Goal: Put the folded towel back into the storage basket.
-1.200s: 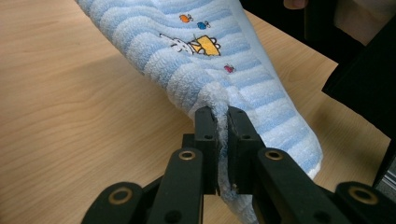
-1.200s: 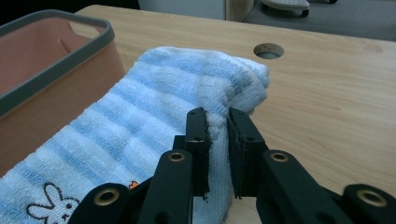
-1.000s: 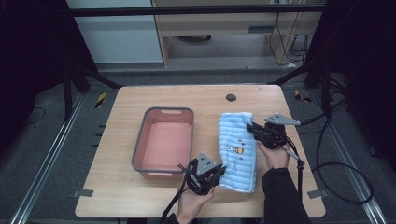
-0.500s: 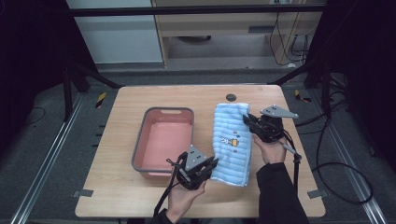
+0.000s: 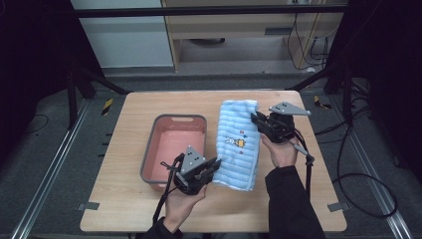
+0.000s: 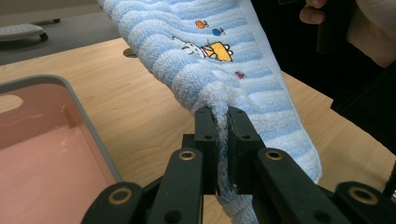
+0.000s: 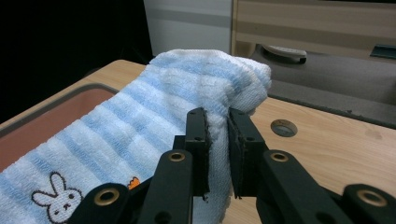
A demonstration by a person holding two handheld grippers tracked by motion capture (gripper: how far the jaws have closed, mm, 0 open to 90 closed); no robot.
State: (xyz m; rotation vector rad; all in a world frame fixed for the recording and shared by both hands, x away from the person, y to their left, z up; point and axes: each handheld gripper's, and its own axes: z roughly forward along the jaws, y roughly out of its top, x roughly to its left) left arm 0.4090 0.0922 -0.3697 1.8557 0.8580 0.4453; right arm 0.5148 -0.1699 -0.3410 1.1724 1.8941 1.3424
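Note:
A folded blue-and-white striped towel (image 5: 239, 142) with a small rabbit picture hangs lifted above the table between both grippers. My left gripper (image 5: 215, 167) is shut on the towel's near left edge (image 6: 222, 109). My right gripper (image 5: 256, 119) is shut on its far right edge (image 7: 218, 119). The towel (image 6: 210, 51) rises away from the left jaws, and in the right gripper view the towel (image 7: 140, 121) slopes down toward the tub.
A pink tub with a grey rim (image 5: 149, 154) stands on the wooden table (image 5: 124, 129) just left of the towel; its rim (image 6: 84, 116) lies close to my left gripper. A round hole (image 7: 283, 127) sits in the tabletop beyond the right jaws. Black frame legs flank the table.
Both grippers have carried the towel up off the table and leftward, toward the tub. The left gripper has shifted left along the table's near side.

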